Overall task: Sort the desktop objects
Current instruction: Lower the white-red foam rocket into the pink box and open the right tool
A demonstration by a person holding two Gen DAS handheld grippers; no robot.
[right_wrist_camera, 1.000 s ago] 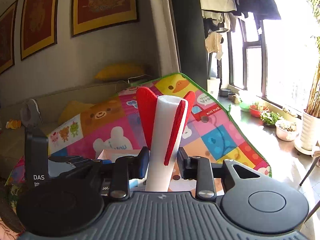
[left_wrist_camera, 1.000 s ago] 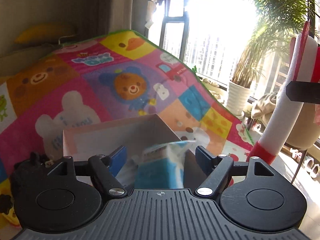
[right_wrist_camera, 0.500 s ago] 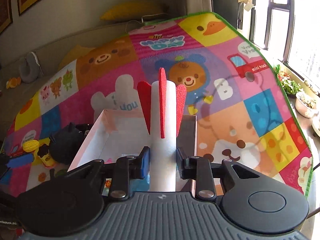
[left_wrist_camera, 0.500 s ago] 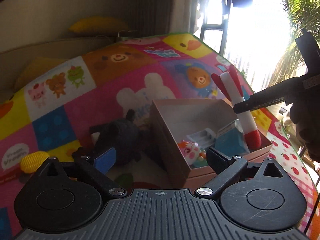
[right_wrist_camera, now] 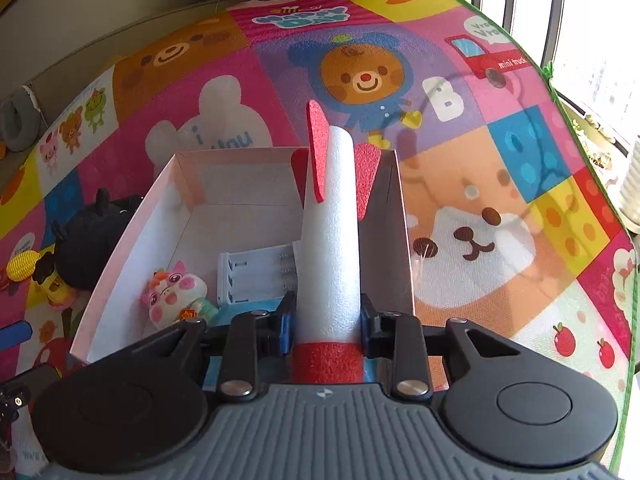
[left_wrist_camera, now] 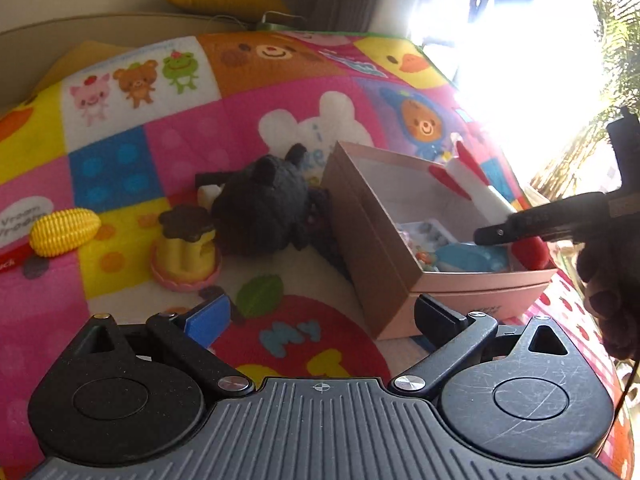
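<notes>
Right wrist view is showing the right gripper (right_wrist_camera: 326, 330) clenching a foam rocket (right_wrist_camera: 330, 248) by its white body, just above the red band at its base. Its long axis is running away from the camera, finned red tail pointing toward the far wall of the box (right_wrist_camera: 124, 264). It is hanging over the right side of this open pink cardboard box, which is sitting on a colourful cartoon play mat (right_wrist_camera: 500, 184). Inside the box are lying a small pink pig toy (right_wrist_camera: 172, 294), a white plastic tray (right_wrist_camera: 256, 276) and something blue, mostly hidden behind the gripper.

Left wrist view is showing the left gripper (left_wrist_camera: 320, 316) with its jaws having just been opening, now spread wide with nothing between them, hovering over the mat near the box (left_wrist_camera: 384, 276). The rocket (left_wrist_camera: 484, 196) is slanting across the box's far right corner, red base low, fins high. Left of the box are lying a black plush toy (left_wrist_camera: 260, 212), a yellow pudding-shaped toy (left_wrist_camera: 186, 258) and a yellow ribbed toy (left_wrist_camera: 64, 232). Window glare is washing out the upper right, and a hand (left_wrist_camera: 612, 280) is cut off at the right edge.
</notes>
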